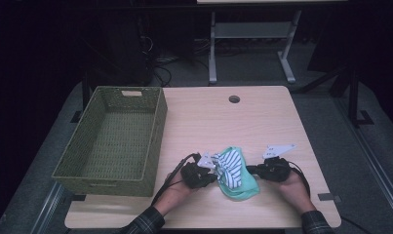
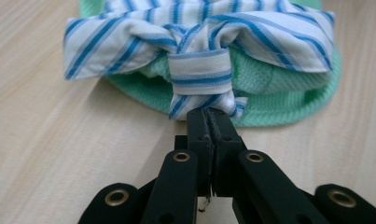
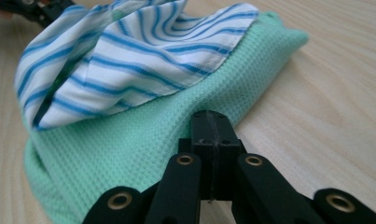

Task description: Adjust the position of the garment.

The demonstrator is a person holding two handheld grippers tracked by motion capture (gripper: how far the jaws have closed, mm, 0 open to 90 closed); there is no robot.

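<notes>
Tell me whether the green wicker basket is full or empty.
Empty. The high view looks straight into the green wicker basket and shows only its bare woven floor; the striped cloth and green cloth lie beside it on the table.

A light wooden rectangular table (image 1: 262, 122) stood on dark grey carpet floor (image 1: 325, 102); a white metal-legged desk frame (image 1: 252, 34) stood behind in dimness.

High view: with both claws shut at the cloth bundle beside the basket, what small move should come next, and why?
Probably lift both claws together, just clear of the table. The left claw pinches the blue-striped white cloth; the right claw is shut at the mint-green waffle cloth. The empty olive woven basket waits at the left.
</notes>
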